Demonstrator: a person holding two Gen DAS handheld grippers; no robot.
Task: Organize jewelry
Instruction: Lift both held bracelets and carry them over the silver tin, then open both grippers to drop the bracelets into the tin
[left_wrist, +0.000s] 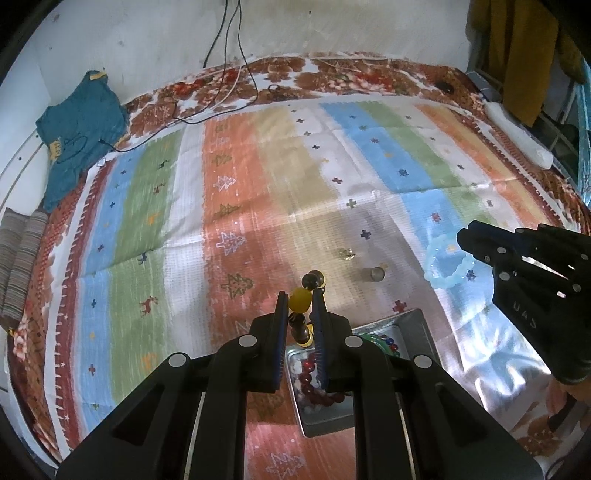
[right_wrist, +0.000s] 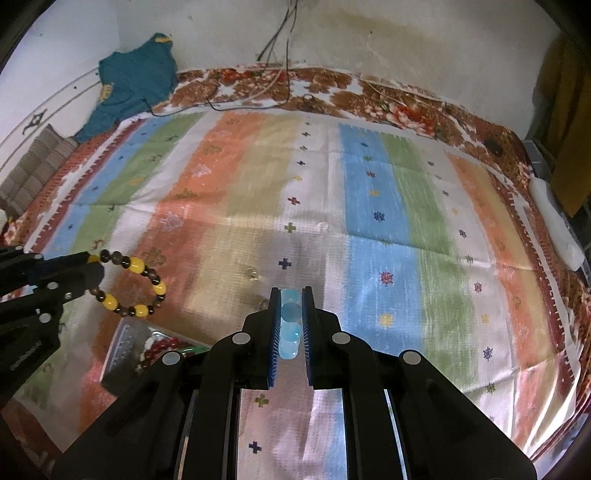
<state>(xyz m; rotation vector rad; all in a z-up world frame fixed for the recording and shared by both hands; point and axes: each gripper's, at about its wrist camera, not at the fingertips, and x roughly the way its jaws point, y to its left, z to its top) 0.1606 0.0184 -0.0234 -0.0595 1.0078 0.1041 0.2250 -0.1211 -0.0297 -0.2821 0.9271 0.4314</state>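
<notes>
Tray (left_wrist: 419, 325) on the bed already holds red beads; we grip a yellow-and-brown bracelet (right_wrist: 142, 284) in the left claw (left_wrist: 300, 301) and a pale blue bracelet (left_wrist: 445, 267) in the right claw (right_wrist: 291, 314). Two small trinkets (left_wrist: 376, 274) remain loose on the bedspread.

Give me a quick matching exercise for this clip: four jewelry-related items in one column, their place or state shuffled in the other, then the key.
1. yellow and brown bracelet
2. light blue bracelet
3. red bead bracelet
4. small ring

A. lying in the metal tray
B. held by the left hand-held gripper
C. loose on the striped cloth
D. held by the right hand-held gripper

Pairs: 1-B, 2-D, 3-A, 4-C
</notes>
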